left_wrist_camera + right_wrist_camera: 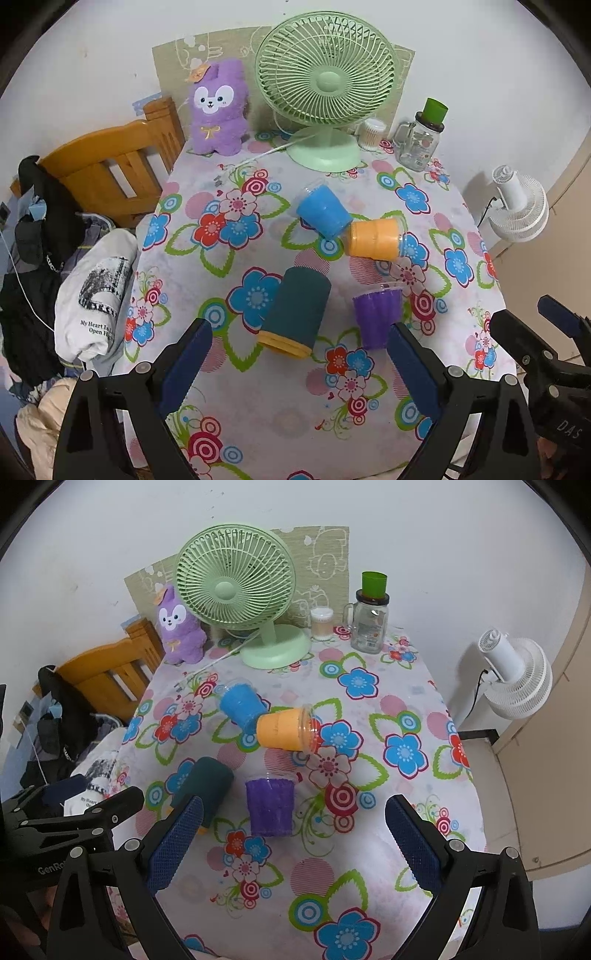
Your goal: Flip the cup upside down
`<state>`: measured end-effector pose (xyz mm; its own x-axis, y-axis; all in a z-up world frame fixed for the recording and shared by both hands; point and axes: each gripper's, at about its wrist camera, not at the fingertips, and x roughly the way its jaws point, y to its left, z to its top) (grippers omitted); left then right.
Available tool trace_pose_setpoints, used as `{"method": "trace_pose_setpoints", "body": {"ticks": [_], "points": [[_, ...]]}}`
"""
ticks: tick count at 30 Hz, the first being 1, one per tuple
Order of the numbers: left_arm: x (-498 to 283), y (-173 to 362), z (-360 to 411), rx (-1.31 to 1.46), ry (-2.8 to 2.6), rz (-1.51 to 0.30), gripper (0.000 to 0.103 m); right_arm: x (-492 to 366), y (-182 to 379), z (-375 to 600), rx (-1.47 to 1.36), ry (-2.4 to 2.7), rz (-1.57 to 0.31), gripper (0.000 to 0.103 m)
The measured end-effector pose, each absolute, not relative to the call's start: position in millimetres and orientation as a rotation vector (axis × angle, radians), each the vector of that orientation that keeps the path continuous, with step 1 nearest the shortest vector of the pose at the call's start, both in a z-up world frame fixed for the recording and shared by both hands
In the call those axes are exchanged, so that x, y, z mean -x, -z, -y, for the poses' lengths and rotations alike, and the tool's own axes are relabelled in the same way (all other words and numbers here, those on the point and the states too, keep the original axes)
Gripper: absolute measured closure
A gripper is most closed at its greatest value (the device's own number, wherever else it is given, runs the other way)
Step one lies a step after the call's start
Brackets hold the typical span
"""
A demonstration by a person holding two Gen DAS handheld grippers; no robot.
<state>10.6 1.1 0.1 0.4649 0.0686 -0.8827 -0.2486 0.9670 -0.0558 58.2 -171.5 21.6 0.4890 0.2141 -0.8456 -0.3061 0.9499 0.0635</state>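
From the left wrist camera I look down on the worktop (280, 413), which is covered with a flowered cloth. My left hand-held gripper (295, 354) has its two blue pads wide apart and holds nothing. Between them, a little further ahead, the dark teal cup (299, 306) lies on its side, with its yellow rim turned toward me. Just right of it the purple cup (376, 314) stands upright, close to my right pad. Further away the blue cup (323, 210) and the orange cup (375, 238) both lie on their sides and touch each other. At the far edge I see a green fan (325, 96), a purple plush toy (218, 110) and a glass jar (419, 142) with a green cap. A wooden chair (110, 170) stands at the left of the worktop. The right hand-held gripper (546, 350) shows at the right border, but I cannot tell its opening from here.

From the right wrist camera, my right hand-held gripper (293, 834) is also spread open and empty. The purple cup (271, 806) stands upright between its pads, a little ahead, not touched. The dark teal cup (207, 786) lies beside it to the left, partly hidden behind my left pad. The blue cup (242, 707) and the orange cup (286, 729) lie further away, touching. A white fan (517, 679) stands off the worktop on the right. The left hand-held gripper (79, 812) appears at the left border.
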Motion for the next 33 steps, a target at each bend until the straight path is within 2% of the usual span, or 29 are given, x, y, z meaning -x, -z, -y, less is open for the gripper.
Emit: {"method": "trace_pose_setpoints", "body": {"ticks": [33], "points": [[-38.6,17.7,-4.6,0.135,-0.139,-1.13,0.001,-89.4,-4.5,164.0,0.077,-0.326,-1.087,0.003]]}}
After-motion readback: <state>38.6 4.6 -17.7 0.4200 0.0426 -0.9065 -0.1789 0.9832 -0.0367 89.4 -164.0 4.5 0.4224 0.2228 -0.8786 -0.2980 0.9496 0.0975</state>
